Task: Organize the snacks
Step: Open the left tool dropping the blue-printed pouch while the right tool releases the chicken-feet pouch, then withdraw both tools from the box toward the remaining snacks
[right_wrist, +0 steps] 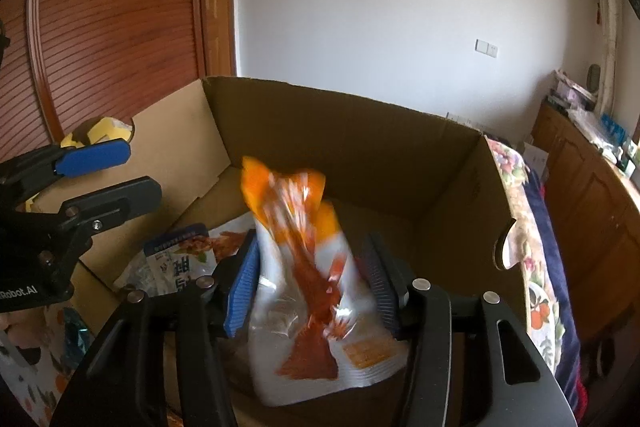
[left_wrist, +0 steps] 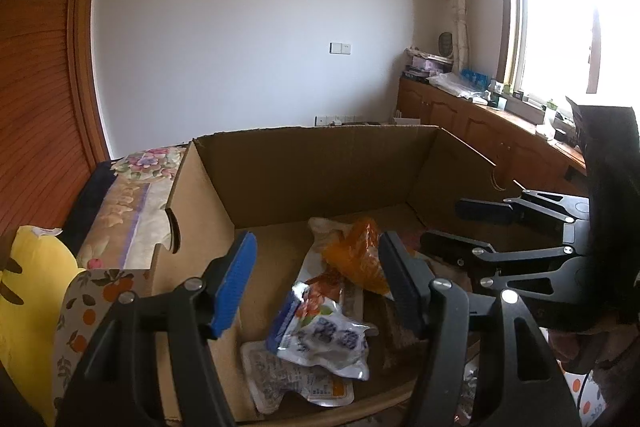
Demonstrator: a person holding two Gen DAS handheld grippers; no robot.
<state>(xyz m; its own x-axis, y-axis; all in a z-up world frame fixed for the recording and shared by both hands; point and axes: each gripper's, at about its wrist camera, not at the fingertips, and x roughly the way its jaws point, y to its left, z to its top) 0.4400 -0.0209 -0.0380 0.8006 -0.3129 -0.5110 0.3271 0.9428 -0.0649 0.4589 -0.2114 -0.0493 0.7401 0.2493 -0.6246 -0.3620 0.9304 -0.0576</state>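
Note:
An open cardboard box (left_wrist: 320, 167) holds several snack packets. An orange and white snack bag (right_wrist: 308, 267), blurred by motion, sits between the fingers of my right gripper (right_wrist: 312, 267), which stands open over the box; the pads do not press it. The same bag (left_wrist: 356, 255) shows in the left wrist view inside the box. My left gripper (left_wrist: 316, 275) is open and empty above the box's near left part, over a blue and white packet (left_wrist: 320, 335) and a flat white packet (left_wrist: 292, 383). The right gripper (left_wrist: 472, 227) reaches in from the right there.
A floral cloth (left_wrist: 132, 195) covers the surface beside the box. A yellow packet (left_wrist: 32, 267) lies at the left. The box wall (right_wrist: 460, 195) rises on all sides. A wooden cabinet (left_wrist: 480, 123) with clutter runs under the window.

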